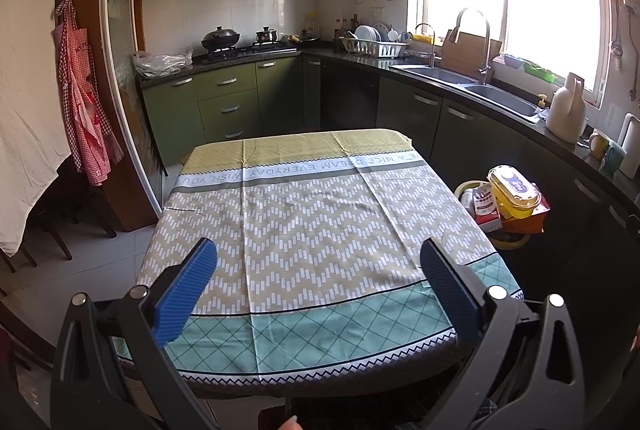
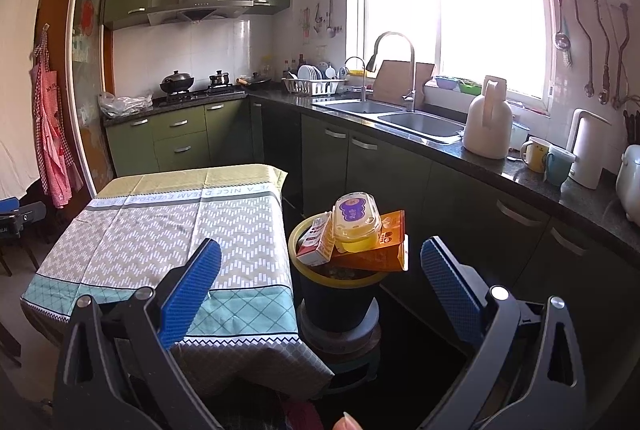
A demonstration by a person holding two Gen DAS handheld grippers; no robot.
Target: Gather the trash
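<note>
A dark bin with a yellow rim [image 2: 334, 296] [image 1: 506, 240] stands on the floor right of the table. Trash is piled on top of it: a yellow plastic container with a purple label [image 2: 356, 222] [image 1: 514, 192], a small red and white carton [image 2: 316, 242] [image 1: 486, 208] and an orange packet [image 2: 384, 250]. My right gripper [image 2: 320, 270] is open, held back from the bin with nothing between its fingers. My left gripper [image 1: 318, 270] is open above the near end of the table [image 1: 312, 222], which bears only its patterned cloth.
Green cabinets and a dark counter [image 2: 520, 174] run along the right with a double sink [image 2: 400, 122], a white jug [image 2: 486, 126] and mugs [image 2: 546, 154]. A stove with pots [image 1: 240, 42] stands at the back. A red apron [image 1: 80, 90] hangs on the left wall. Chairs stand at the left.
</note>
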